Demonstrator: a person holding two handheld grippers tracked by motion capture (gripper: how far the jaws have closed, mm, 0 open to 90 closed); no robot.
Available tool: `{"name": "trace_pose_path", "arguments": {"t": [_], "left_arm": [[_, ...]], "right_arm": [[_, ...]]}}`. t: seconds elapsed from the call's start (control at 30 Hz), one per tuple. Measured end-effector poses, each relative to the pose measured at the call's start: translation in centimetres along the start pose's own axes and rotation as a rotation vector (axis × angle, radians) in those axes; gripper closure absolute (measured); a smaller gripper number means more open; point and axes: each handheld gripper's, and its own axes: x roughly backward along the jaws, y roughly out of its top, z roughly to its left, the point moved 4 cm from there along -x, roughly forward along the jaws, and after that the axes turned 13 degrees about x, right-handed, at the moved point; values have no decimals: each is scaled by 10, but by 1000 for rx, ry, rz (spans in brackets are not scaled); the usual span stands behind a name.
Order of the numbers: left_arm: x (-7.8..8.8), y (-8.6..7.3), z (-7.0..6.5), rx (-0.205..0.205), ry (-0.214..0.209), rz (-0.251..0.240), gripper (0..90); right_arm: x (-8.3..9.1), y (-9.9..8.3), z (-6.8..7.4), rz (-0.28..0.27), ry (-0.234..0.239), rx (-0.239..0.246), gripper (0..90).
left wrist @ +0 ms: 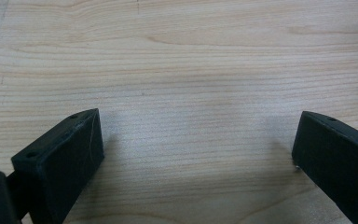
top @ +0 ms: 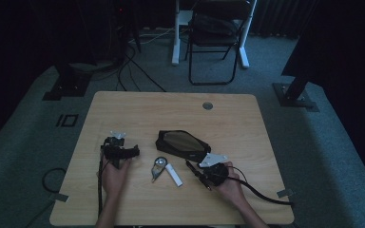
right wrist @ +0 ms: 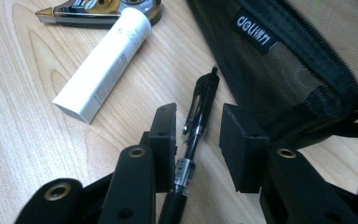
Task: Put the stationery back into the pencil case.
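A black pen [right wrist: 205, 91] lies on the wooden table [top: 171, 109], just in front of a black mesh pencil case [right wrist: 289, 60]. My right gripper [right wrist: 200, 114] is low over the pen with a jaw on each side. The left jaw is against the barrel, and a gap shows at the right jaw. In the high view the right gripper [top: 200, 175] is at the pen [top: 196, 172], near the pencil case [top: 181, 145]. My left gripper [left wrist: 198, 126] is wide open over bare wood, and in the high view the left gripper [top: 120, 146] rests left of centre.
A white tube [right wrist: 105, 65] and a correction tape roller [right wrist: 98, 9] lie left of the pen; in the high view the tube [top: 174, 175] and roller [top: 159, 166] are mid-table. A cable grommet [top: 207, 105] sits near the far edge. A folding chair [top: 216, 33] stands beyond.
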Motion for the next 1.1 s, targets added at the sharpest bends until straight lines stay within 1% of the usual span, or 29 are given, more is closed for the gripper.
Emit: {"name": "trace_pose_path", "arguments": {"t": [0.13,0.3,0.37,0.47,0.6,0.67,0.7,0.73,0.93,1.1], "left_arm": [[0,0,0,0,0,0,22],[0,0,0,0,0,0,22],[0,0,0,0,0,0,22],[0,0,0,0,0,0,22],[0,0,0,0,0,0,22],[0,0,0,0,0,0,22],[0,0,0,0,0,0,22],[0,0,0,0,0,0,22],[0,0,0,-1,0,0,22],[0,0,0,0,1,0,22]], "right_arm": [[-4,-2,1,17,16,-7,666],[-10,-5,3,44,17,-7,669],[-12,-6,2,51,3,-16,670],[-13,-7,1,57,-4,-28,672],[-15,-8,3,66,15,-14,697],[-17,-9,3,51,31,-27,741],[-17,-9,3,46,45,-41,754],[-17,-10,3,45,49,-44,763],[-15,-10,5,53,65,-47,788],[-14,-10,5,58,75,-50,791]]}}
